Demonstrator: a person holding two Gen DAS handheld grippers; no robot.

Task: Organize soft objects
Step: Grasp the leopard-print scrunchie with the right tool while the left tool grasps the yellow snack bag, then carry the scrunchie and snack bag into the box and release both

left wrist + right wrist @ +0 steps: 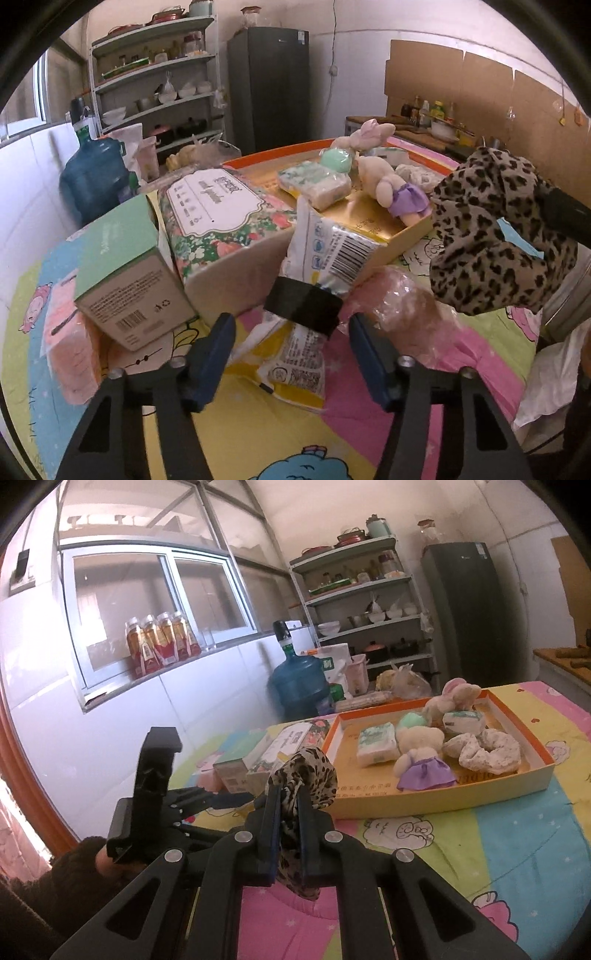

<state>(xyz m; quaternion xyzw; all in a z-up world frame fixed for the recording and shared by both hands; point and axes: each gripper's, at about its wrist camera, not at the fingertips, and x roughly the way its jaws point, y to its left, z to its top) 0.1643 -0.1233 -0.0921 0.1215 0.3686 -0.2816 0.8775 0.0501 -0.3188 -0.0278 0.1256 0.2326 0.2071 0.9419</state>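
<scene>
My right gripper (287,797) is shut on a leopard-print scrunchie (310,775) and holds it above the table, left of the orange-rimmed tray (443,799). The scrunchie also shows at the right of the left wrist view (495,229). The tray holds a plush bear in a purple skirt (421,753), a plush bunny (454,696), tissue packs (376,744), a green sponge (412,722) and a white scrunchie (487,751). My left gripper (291,328) is open and empty, low over the table. Between its fingers stands a white-and-yellow packet (321,251) with a black tape band.
A floral tissue pack (221,218), a green box (122,266) and a pink pack (70,347) lie on the table's left. A clear bag (402,306) lies by the tray. Beyond the table stand a water jug (299,681), shelves (369,602) and a fridge (465,613).
</scene>
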